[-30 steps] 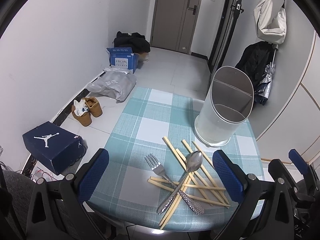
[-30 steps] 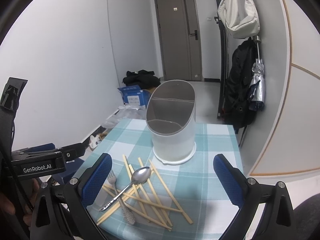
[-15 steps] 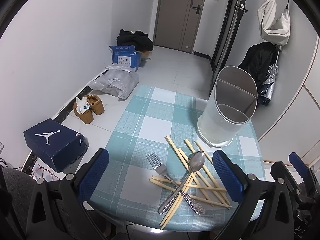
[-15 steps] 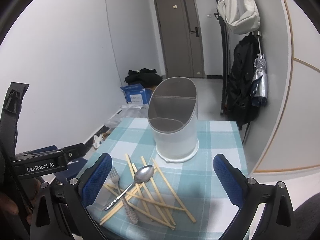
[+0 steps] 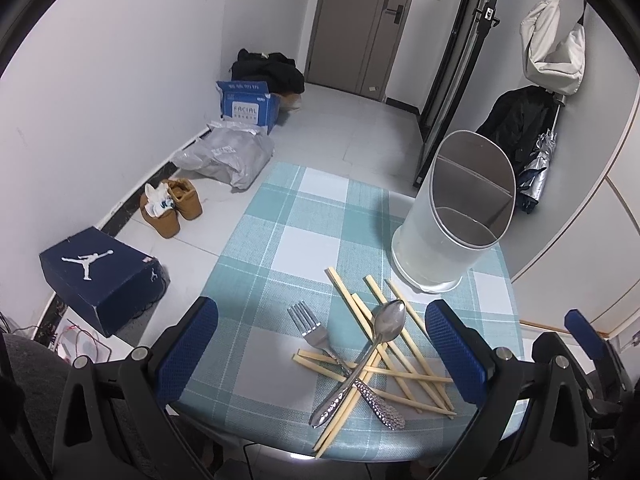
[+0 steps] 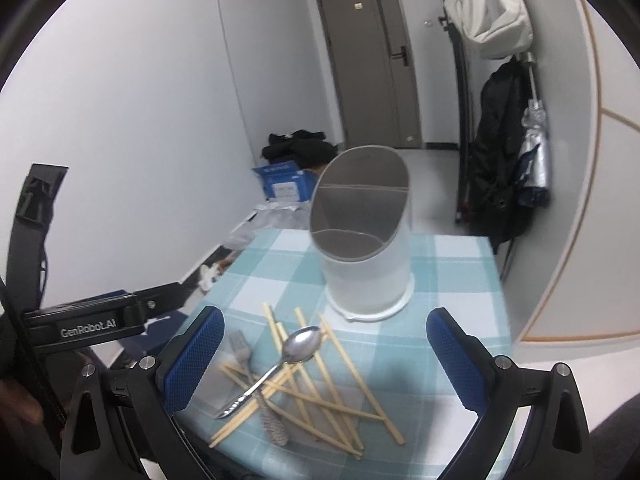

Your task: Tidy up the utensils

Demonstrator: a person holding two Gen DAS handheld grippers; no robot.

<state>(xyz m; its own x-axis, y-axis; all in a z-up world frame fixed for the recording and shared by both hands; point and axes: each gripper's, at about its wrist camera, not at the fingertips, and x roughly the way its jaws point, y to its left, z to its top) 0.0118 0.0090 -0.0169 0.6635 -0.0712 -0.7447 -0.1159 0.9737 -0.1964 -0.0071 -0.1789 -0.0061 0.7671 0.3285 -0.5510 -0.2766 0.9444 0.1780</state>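
Nothing is sitting in the holder yet; spoon, fork and chopsticks are lying piled on the surface, both claws gaping wide, gripping nothing.

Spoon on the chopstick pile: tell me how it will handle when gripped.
The spoon looks like polished metal, so probably stiff and slippery. It rests across loose chopsticks, so lifting it may shift them. Its thin handle likely pivots if pinched.
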